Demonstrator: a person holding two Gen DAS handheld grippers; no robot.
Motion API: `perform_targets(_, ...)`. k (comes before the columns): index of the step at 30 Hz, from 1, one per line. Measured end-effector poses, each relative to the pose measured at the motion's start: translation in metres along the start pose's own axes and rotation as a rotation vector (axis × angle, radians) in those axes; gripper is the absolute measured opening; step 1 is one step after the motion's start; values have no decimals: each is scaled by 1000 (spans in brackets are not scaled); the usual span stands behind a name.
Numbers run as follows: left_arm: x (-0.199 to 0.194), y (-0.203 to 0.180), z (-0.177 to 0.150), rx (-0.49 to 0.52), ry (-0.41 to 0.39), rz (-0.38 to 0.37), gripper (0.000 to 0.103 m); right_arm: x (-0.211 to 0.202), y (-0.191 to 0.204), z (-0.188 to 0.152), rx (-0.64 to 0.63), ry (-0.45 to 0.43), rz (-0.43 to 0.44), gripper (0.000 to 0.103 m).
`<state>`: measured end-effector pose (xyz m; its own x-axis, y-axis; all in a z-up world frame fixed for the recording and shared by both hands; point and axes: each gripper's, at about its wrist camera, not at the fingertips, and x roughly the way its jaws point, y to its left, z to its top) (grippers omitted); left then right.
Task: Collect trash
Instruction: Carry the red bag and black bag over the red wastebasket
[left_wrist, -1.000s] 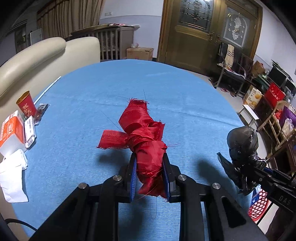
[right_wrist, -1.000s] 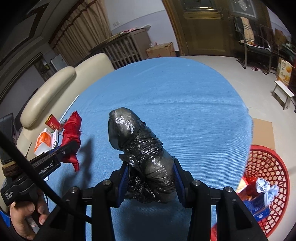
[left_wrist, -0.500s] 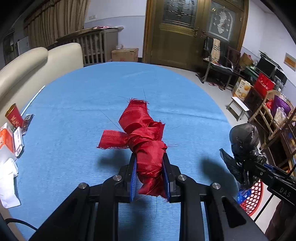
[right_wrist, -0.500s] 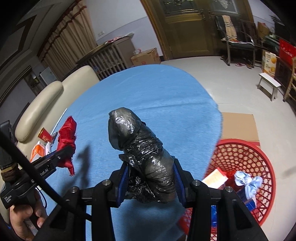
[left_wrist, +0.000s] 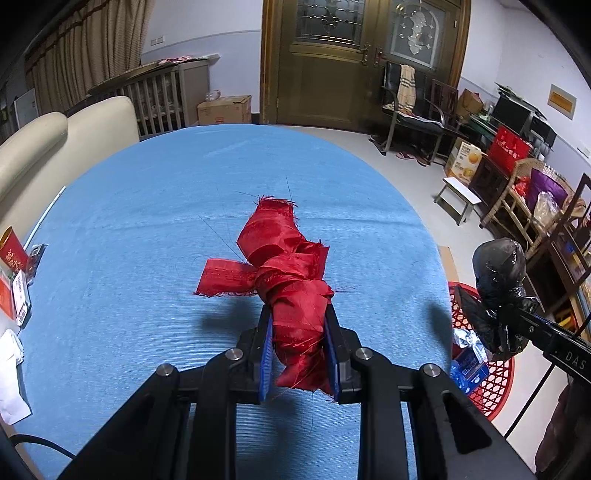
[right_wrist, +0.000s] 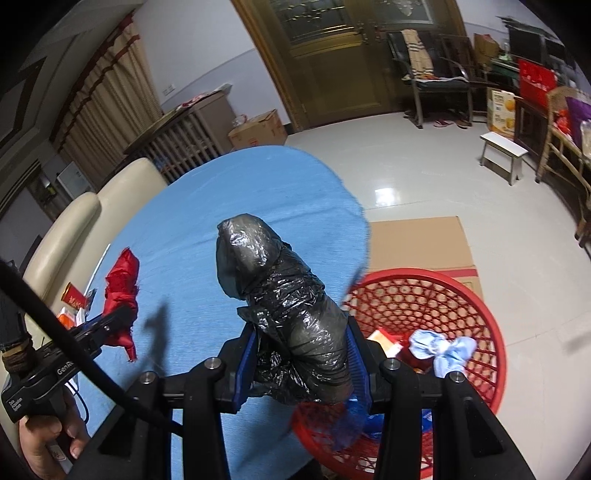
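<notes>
I judge the step in hand to be the drop: carrying both held pieces out over the round red plastic lattice basket (right_wrist: 436, 302) on the floor, which sits at about four o'clock off the edge of the round tabletop under its blue cloth (left_wrist: 155, 229). To do it well I would bring my right gripper (right_wrist: 301, 363) fully over the basket's opening before parting its jaws, since its load now hangs only over the near rim, by my reading; those jaws are clamped on the crumpled black plastic bag wad (right_wrist: 284, 295), which stands up and forward between them. My left gripper (left_wrist: 299, 350) is further off, above the tabletop, its jaws clamped on the knotted red satin cloth scrap (left_wrist: 284, 273), a loose tail sticking out toward nine o'clock; I would swing it toward three o'clock, clear the table edge, and release so that tail cannot catch on the rim. In the basket I see a pale blue crumpled tissue (right_wrist: 439, 349) and some packaging I cannot identify. The basket's near side is hidden behind my right gripper, and something blue there is blurred. At the tabletop's nine o'clock edge lie small red and white cartons (left_wrist: 14, 284), cut off by the frame, printing unreadable.
</notes>
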<state>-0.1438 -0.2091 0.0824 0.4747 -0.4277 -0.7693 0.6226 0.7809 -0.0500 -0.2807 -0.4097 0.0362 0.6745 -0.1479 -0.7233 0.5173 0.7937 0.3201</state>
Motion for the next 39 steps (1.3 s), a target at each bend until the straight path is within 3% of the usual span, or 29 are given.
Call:
perform_targets(16,6,-36,2,71,17,-42,26,-21,-53,-11,81,-9,-94,47)
perform_targets(39,14,-76,2,137,35,-101,26,-8,-101,-25,170,26,-161,47)
